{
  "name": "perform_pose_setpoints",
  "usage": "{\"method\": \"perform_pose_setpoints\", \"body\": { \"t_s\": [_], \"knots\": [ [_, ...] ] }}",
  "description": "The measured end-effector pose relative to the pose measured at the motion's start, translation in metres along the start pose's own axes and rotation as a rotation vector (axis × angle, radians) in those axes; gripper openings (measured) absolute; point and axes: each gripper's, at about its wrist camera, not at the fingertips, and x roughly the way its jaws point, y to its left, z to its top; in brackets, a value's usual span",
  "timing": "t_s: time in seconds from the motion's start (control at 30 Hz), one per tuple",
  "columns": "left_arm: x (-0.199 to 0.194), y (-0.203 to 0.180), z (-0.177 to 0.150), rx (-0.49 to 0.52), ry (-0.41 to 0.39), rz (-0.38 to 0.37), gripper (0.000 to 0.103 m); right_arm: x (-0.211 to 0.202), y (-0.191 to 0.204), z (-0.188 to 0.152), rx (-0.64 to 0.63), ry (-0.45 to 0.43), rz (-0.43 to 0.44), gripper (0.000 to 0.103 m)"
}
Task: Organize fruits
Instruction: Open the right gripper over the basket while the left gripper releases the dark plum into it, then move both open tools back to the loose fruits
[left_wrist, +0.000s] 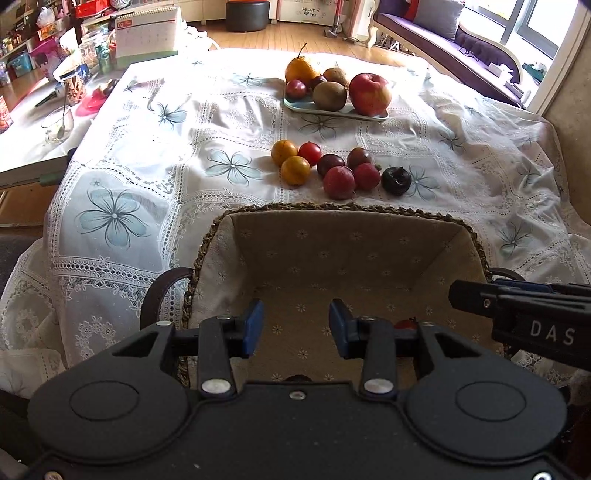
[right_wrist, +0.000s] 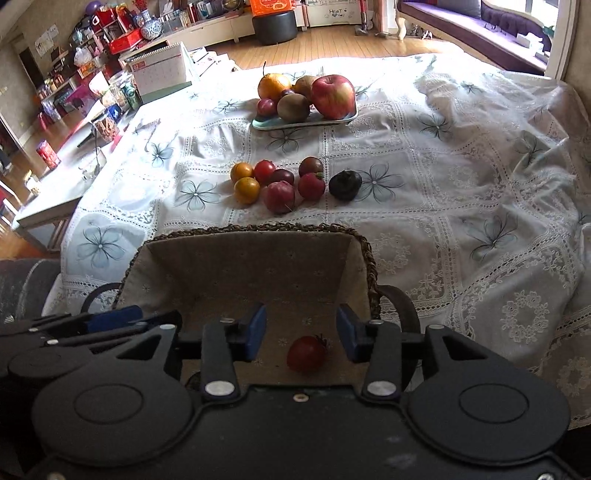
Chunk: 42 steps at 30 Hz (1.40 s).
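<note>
A woven basket (left_wrist: 332, 212) (right_wrist: 258, 230) with a cloth lining stands at the near edge of the table. One small red fruit (right_wrist: 306, 352) lies on its floor, just below and between my right gripper's fingers. My right gripper (right_wrist: 301, 332) is open over the basket, holding nothing. My left gripper (left_wrist: 295, 326) is open too, over the basket's floor; the red fruit (left_wrist: 405, 324) peeks out behind its right finger. Beyond the basket lies a cluster of several small fruits (left_wrist: 332, 168) (right_wrist: 284, 184): orange, red, dark purple. Farther back, a plate (left_wrist: 332, 110) (right_wrist: 306, 122) carries an apple (left_wrist: 370, 94) (right_wrist: 333, 95), kiwis and a pear.
A white lace tablecloth (left_wrist: 147, 155) (right_wrist: 461, 166) with blue flowers covers the table. To the left is a side table (left_wrist: 37, 147) with a glass cup, jars and a calendar box. A sofa (left_wrist: 461, 37) and a window stand at the back right.
</note>
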Motion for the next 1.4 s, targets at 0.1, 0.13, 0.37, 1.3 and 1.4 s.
{"method": "perform_pose_setpoints", "body": {
  "t_s": [0.1,0.13,0.37,1.3,1.4],
  "knots": [
    [-0.001,0.0,0.001,0.002,-0.01,0.009,0.047,0.0,0.001,0.001,-0.012,-0.001,-0.011,0.049],
    [0.0,0.001,0.001,0.004,-0.01,0.009,0.047,0.001,0.001,0.001,-0.011,0.007,-0.004,0.049],
    [0.002,0.003,0.002,-0.006,-0.004,0.016,0.047,0.001,0.007,0.005,-0.049,0.047,-0.015,0.052],
    [-0.024,0.025,0.032,-0.007,-0.04,0.031,0.047,-0.037,0.046,0.006,-0.308,0.263,-0.165,0.052],
    [-0.033,0.028,0.048,-0.01,-0.068,0.011,0.047,-0.048,0.044,0.016,-0.324,0.135,-0.197,0.052]
  ]
}}
